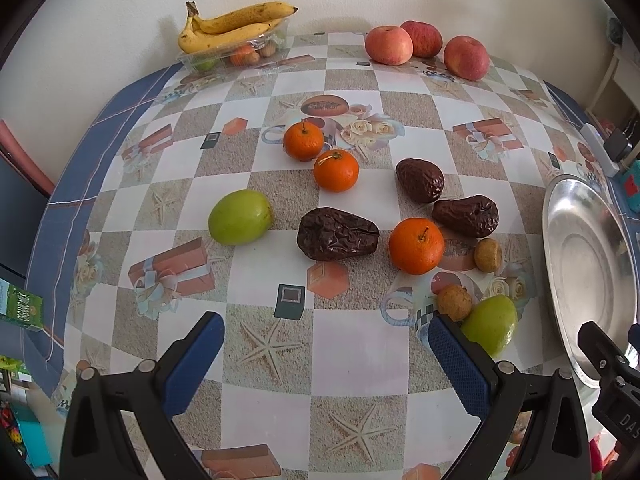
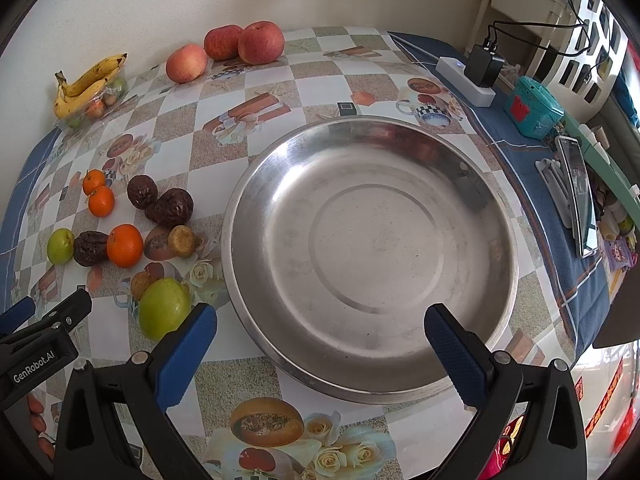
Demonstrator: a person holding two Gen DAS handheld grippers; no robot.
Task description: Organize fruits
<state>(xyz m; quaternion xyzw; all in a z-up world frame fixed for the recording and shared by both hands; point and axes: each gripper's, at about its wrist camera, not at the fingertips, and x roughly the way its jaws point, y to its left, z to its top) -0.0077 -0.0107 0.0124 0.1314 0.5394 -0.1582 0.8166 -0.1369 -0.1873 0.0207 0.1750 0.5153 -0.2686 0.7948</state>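
Left gripper [image 1: 326, 344] jaws spread wide, holding nothing; tangerines [image 1: 416, 245], wrinkled dark fruits [image 1: 338, 233] and green fruits [image 1: 240, 217] lie scattered just ahead of it. Right gripper [image 2: 320, 330] also released, steel bowl [image 2: 280, 184] directly ahead (nothing in it).

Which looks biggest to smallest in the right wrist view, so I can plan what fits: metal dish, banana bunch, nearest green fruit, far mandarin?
1. Metal dish
2. Banana bunch; far off, so unsure against 3
3. Nearest green fruit
4. Far mandarin
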